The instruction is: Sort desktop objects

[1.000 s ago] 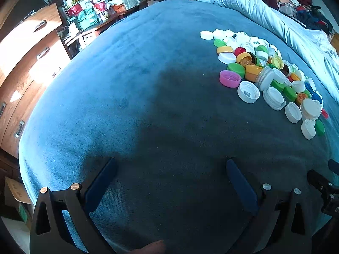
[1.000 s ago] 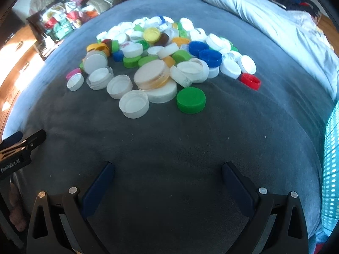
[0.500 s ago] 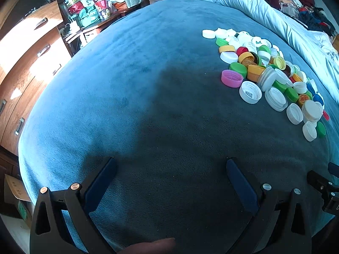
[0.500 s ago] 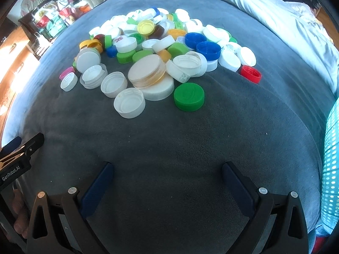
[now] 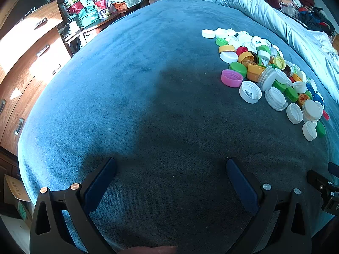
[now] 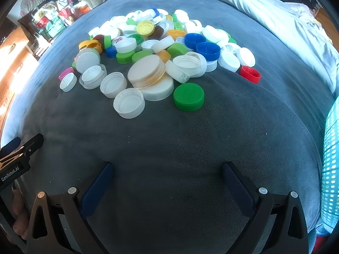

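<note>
A pile of many plastic bottle caps [image 6: 161, 48] in white, green, blue, yellow, orange and red lies on a blue blanket [image 6: 169, 139]. In the right wrist view a green cap [image 6: 188, 97] and a white cap [image 6: 129, 103] lie nearest. My right gripper [image 6: 167, 177] is open and empty, short of the pile. In the left wrist view the pile [image 5: 267, 72] lies far right, with a pink cap [image 5: 232, 77] at its near edge. My left gripper [image 5: 170, 173] is open and empty over bare blanket, well left of the pile.
A wooden dresser [image 5: 23, 63] and a cluttered side table with bags [image 5: 89, 10] stand left of the bed. A white duvet [image 6: 264, 6] is bunched along the far right. A turquoise perforated basket [image 6: 331, 169] sits at the right edge.
My right gripper has moved closer to the cap pile, which now looks larger and nearer. My left gripper has shifted slightly; both stay open.
</note>
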